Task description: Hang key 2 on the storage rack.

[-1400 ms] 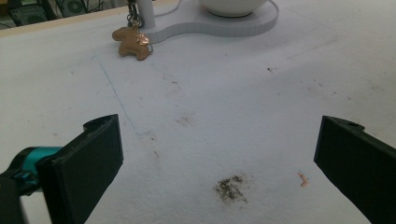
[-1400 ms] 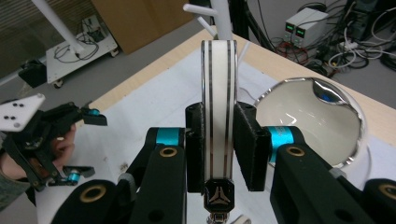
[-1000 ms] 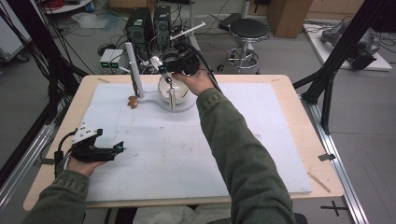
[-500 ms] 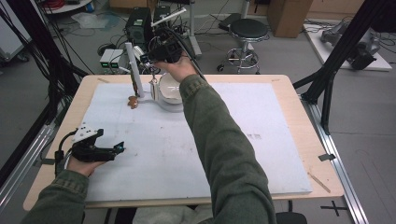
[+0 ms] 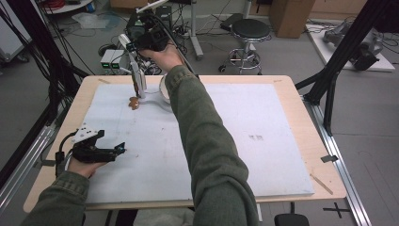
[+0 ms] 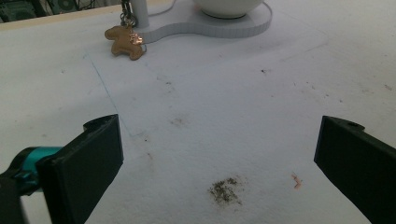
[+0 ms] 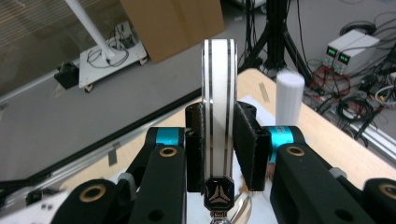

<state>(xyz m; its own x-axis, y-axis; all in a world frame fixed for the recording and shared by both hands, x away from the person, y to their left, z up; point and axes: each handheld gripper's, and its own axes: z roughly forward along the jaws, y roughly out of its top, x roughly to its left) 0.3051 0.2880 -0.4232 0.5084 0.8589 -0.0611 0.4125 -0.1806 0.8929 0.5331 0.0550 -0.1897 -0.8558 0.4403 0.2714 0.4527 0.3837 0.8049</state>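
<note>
Looking down from the high view first: my right gripper point(image 5: 149, 37) is held up past the far edge of the table point(image 5: 301, 84), above a white stand point(image 5: 139, 77) that rises from a flat base on the white mat point(image 5: 235, 141). My right sleeve point(image 5: 202, 141) crosses the mat and covers most of a white bowl point(image 5: 164, 90) sitting on that base. A small brown charm point(image 5: 134, 102) lies on the mat just beside the foot of the stand. My left gripper point(image 5: 96, 149) rests low at the near left of the mat, well apart from the stand.

Left gripper view: jaws stand wide apart with nothing between them, bare stained mat below. The charm point(image 6: 125, 42) lies ahead at upper left, touching the stand's base point(image 6: 224, 28); the bowl point(image 6: 229, 7) sits on that base.

Right gripper view: my jaws are clamped on a flat white disc point(image 7: 218, 112) with dark stripes along its rim, held upright on edge, pads pressing both faces. A dark tab point(image 7: 218, 191) with a metal clasp sits at its lower end. The top of the white stand point(image 7: 290, 95) shows just to the right behind it.
</note>
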